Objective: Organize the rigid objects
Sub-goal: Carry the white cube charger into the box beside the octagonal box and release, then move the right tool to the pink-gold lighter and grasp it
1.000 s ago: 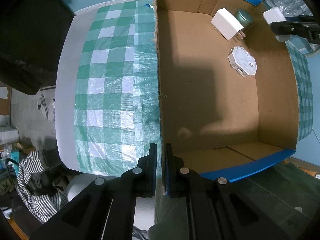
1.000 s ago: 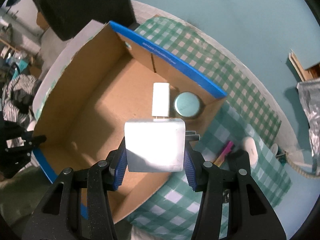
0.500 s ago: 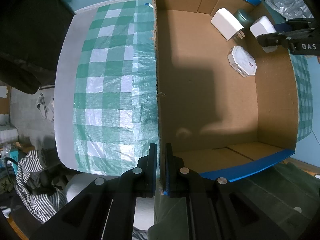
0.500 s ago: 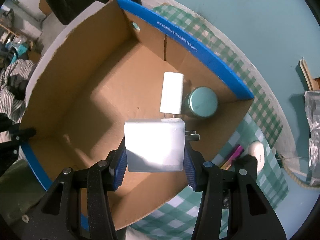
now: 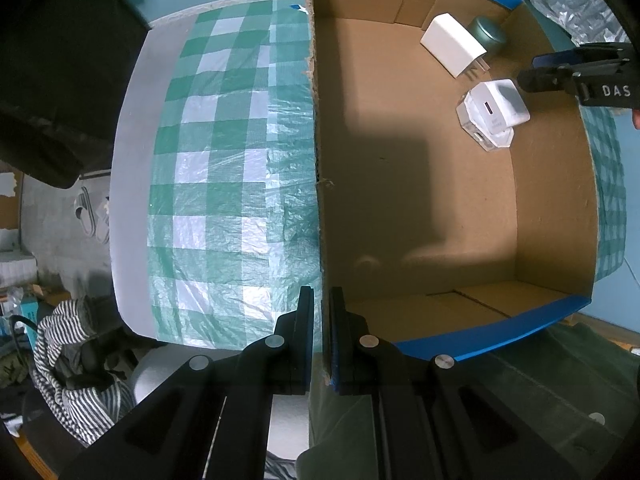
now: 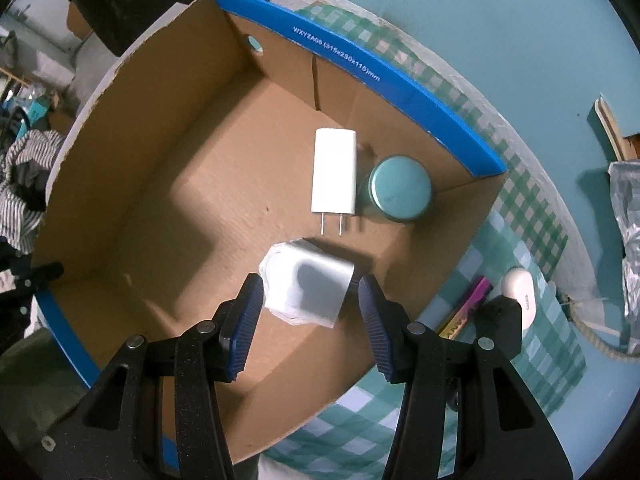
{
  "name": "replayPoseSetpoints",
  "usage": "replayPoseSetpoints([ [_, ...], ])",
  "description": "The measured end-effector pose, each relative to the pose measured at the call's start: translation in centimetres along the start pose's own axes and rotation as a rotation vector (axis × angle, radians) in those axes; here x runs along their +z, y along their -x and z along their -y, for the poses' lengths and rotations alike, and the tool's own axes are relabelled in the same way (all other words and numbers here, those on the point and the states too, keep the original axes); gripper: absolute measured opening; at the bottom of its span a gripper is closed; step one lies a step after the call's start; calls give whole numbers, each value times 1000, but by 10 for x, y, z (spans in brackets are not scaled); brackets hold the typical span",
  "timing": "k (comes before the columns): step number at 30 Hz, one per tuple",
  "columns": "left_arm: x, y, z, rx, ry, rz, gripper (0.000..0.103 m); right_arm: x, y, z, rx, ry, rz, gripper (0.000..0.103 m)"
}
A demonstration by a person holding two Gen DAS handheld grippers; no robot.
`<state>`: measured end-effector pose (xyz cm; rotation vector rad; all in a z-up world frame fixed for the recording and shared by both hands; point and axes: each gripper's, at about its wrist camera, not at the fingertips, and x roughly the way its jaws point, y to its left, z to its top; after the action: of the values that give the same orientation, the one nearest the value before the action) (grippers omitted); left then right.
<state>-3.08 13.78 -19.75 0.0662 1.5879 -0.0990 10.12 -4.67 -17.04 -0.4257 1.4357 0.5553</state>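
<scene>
A cardboard box (image 6: 168, 184) with blue rims stands on the checked cloth. Inside lie a flat white charger (image 6: 334, 171), a round teal tin (image 6: 400, 189) and a white square charger (image 6: 310, 294) resting on a white octagonal item (image 6: 272, 264). My right gripper (image 6: 311, 312) is open and empty just above the square charger. My left gripper (image 5: 321, 312) is shut on the box's near wall (image 5: 318, 160). The left wrist view shows the square charger (image 5: 498, 104), the flat charger (image 5: 452, 45), the tin (image 5: 486, 33) and the right gripper's fingers (image 5: 560, 76).
A green checked cloth (image 5: 224, 168) covers the table. Outside the box at the right lie a pink pen-like item (image 6: 466, 310) and a white oval device (image 6: 518, 286). Striped clothing (image 5: 76, 376) lies below the table edge. A silver bag (image 6: 628, 248) sits far right.
My right gripper moved over the box, opened and let go of the white square charger, which now rests on the octagonal item. The left gripper has not moved.
</scene>
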Motion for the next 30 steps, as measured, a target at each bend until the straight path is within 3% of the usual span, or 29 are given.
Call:
replayPoseSetpoints([
  [17,-1,2,-1,-2,-2,6,7,-18,50,19,19,-138,101,50],
  [30,-2,1,0,0,-4,7,7,-45,51,56,7,-281,88,50],
])
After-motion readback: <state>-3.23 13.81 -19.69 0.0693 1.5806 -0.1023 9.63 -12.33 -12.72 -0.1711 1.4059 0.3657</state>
